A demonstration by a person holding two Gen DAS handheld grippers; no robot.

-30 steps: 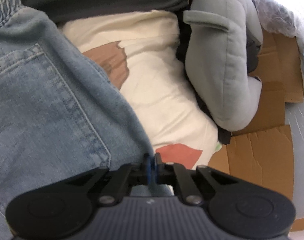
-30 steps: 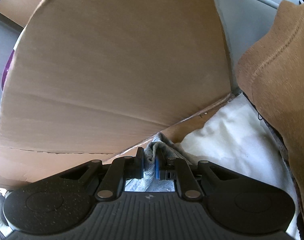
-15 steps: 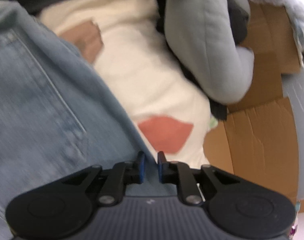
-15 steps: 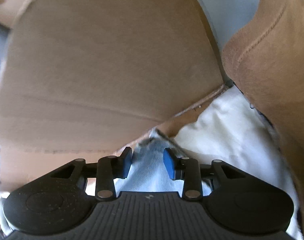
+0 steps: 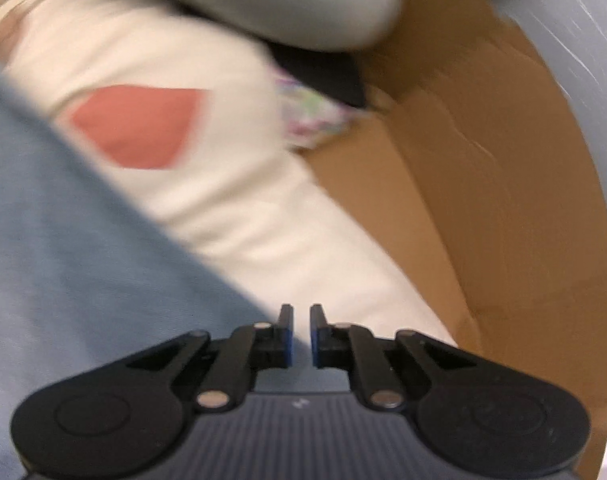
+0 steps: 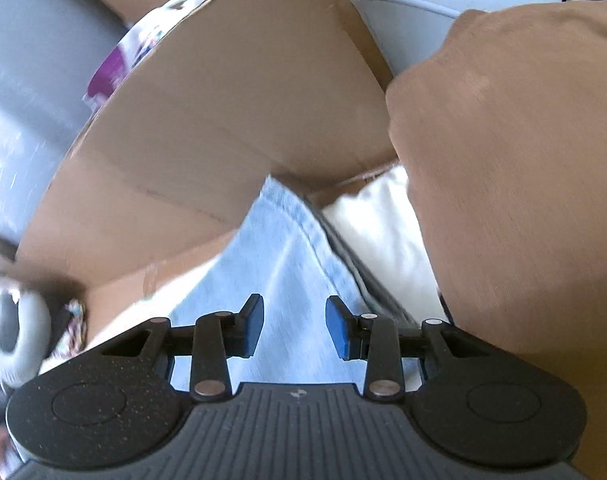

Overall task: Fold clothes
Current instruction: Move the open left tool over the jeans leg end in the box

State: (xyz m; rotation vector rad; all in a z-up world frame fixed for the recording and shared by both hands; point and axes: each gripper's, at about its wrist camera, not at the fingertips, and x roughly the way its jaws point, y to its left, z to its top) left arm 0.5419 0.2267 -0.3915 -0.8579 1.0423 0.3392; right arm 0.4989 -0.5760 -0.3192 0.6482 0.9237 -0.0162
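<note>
The blue denim jeans (image 5: pixel 83 260) fill the lower left of the left wrist view, lying over a cream cloth (image 5: pixel 231 208) with a red patch (image 5: pixel 139 126). My left gripper (image 5: pixel 301 336) hangs over the denim's edge, shut to a thin slit with nothing between its pads. In the right wrist view a pale denim corner (image 6: pixel 287 256) runs up from under my right gripper (image 6: pixel 294 326). Its jaws stand open above the fabric and do not press on it. The picture is blurred by motion.
Brown cardboard flaps (image 5: pixel 483 200) (image 6: pixel 231 112) bound the far side. A grey plush (image 5: pixel 283 4) lies at the top of the left wrist view. A tan garment (image 6: pixel 523 168) bulks at the right over white cloth (image 6: pixel 379 220). A white padded ring (image 6: pixel 15 340) sits at the lower left.
Both grippers held the denim a second ago and have let it go. The left one swept right toward the cardboard. The right one opened and pulled back, so more denim shows.
</note>
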